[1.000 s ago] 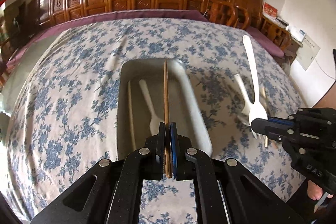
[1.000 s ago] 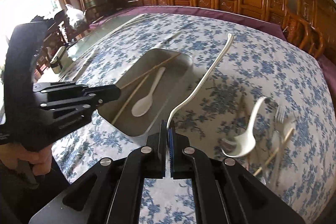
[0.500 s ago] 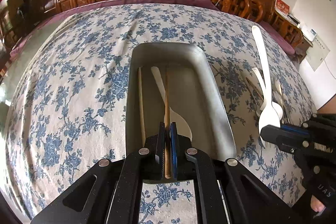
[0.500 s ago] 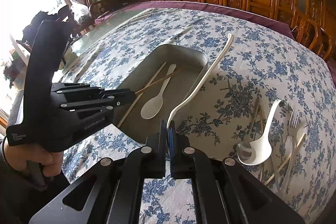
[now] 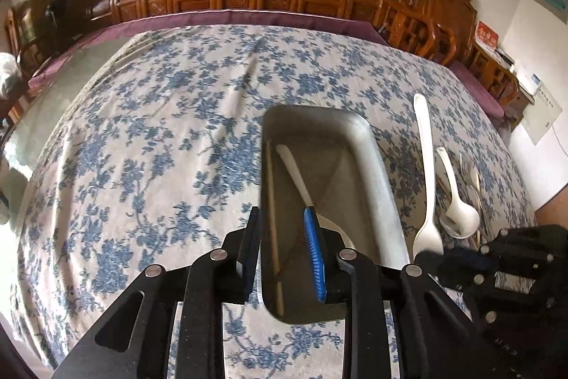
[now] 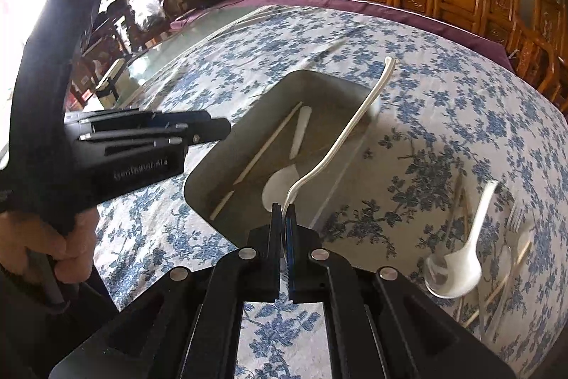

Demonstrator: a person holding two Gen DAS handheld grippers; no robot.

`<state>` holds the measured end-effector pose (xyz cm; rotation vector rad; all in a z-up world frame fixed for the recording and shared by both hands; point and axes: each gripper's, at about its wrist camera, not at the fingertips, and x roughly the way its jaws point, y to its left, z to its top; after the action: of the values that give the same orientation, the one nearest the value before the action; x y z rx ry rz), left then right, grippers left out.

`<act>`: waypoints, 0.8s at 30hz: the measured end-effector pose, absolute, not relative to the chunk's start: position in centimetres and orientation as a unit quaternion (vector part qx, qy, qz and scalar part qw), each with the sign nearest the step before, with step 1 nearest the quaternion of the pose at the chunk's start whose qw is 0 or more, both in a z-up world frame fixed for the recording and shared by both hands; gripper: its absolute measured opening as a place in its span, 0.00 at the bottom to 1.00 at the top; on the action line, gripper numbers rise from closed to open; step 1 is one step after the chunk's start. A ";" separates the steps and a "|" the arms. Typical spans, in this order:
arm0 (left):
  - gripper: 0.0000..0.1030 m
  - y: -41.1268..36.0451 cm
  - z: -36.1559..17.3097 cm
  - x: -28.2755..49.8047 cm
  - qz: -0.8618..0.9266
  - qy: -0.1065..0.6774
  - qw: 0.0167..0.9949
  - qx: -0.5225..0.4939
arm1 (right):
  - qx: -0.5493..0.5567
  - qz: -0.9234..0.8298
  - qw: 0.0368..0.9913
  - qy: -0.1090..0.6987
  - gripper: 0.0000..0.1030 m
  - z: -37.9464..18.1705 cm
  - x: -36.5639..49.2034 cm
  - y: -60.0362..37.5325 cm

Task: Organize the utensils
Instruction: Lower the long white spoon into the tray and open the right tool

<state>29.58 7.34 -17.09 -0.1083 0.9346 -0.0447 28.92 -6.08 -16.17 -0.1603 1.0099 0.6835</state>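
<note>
In the left wrist view the left gripper (image 5: 282,229) fills the bottom of the frame, its jaws just parted and grasping nothing. Its black body hides the near end of the tray (image 5: 376,173), which sits lower centre on the flowered cloth (image 5: 142,148). Inside the tray I count two chopsticks: one pale chopstick (image 5: 271,201) along the left wall and a darker chopstick (image 5: 330,187) lying aslant, faint against the grey floor. One white spoon (image 5: 294,173) lies there too, its bowl partly hidden behind the blue pad. At right the right gripper (image 5: 431,258) is blurred.

In the right wrist view a hand (image 6: 60,244) at lower left holds the left gripper's handle; pale lettering on that black body is too smeared to read. The right gripper (image 6: 283,212), bottom centre, is clenched on the bowl end of a long white spoon (image 6: 349,130), whose handle reaches up over the tray's right rim. At lower right lies the unsorted heap: one white soup spoon (image 6: 461,258), one fork (image 6: 514,219) and several chopsticks (image 6: 497,286) that are blurred, overlapped and cut off low, so I cannot count them.
</note>
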 end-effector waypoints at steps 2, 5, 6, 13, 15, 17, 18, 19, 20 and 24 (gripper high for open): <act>0.28 7.9 -16.9 29.5 -0.014 0.446 0.893 -0.054 | -0.080 0.326 0.812 0.477 0.03 -16.4 29.0 -5.4; 0.29 8.8 -16.3 29.4 -0.003 0.438 0.897 -0.053 | -0.085 0.330 0.807 0.482 0.03 -16.9 29.1 -4.5; 0.29 9.1 -16.2 29.4 0.000 0.436 0.898 -0.055 | -0.085 0.331 0.806 0.484 0.03 -17.1 29.2 -4.2; 0.29 11.2 -15.7 29.5 0.009 0.430 0.899 -0.078 | -0.087 0.332 0.798 0.496 0.03 -18.2 29.9 -3.1; 0.29 11.5 -15.6 29.5 0.012 0.429 0.900 -0.081 | -0.089 0.331 0.796 0.498 0.03 -18.6 30.1 -2.7; 0.29 11.7 -15.6 29.5 0.014 0.428 0.900 -0.082 | -0.092 0.330 0.795 0.501 0.03 -18.9 30.1 -2.6; 0.29 11.7 -15.5 29.5 0.014 0.428 0.900 -0.082 | -0.093 0.330 0.794 0.502 0.03 -19.1 30.2 -2.5; 0.29 11.8 -15.5 29.5 0.014 0.428 0.900 -0.083 | -0.093 0.329 0.793 0.503 0.03 -19.3 30.2 -2.4; 0.29 11.8 -15.5 29.5 0.013 0.427 0.900 -0.083 | -0.094 0.329 0.793 0.505 0.03 -19.5 30.3 -2.3; 0.29 11.8 -15.4 29.5 0.013 0.427 0.900 -0.082 | -0.096 0.329 0.790 0.509 0.04 -20.0 30.3 -2.0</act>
<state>29.49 11.78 -15.41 -0.1694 0.8840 0.0265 30.25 -1.97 -20.03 -0.2078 1.0951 0.7079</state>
